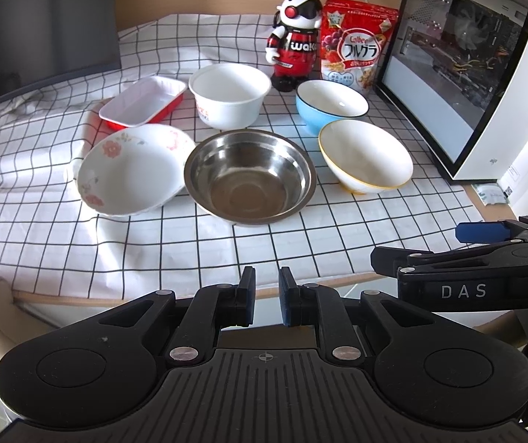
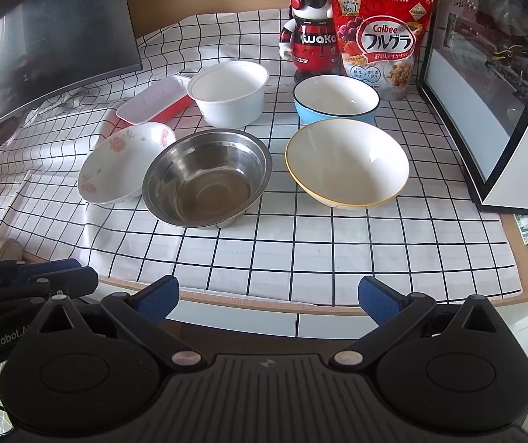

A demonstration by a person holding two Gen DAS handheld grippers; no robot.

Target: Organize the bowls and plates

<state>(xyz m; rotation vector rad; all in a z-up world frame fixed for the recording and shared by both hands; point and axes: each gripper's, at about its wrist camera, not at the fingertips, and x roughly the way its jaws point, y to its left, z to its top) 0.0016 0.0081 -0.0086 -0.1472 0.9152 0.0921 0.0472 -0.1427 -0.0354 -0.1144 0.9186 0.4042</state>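
Bowls [image 1: 249, 175] untouched; grippers [image 2: 268, 297] apparently clear.

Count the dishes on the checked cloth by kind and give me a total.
Ceramic bowls: 3 (floral, blue, yellow-rimmed)
Steel bowl: 1
White plastic tub: 1
Red rectangular tray: 1
Total: 6
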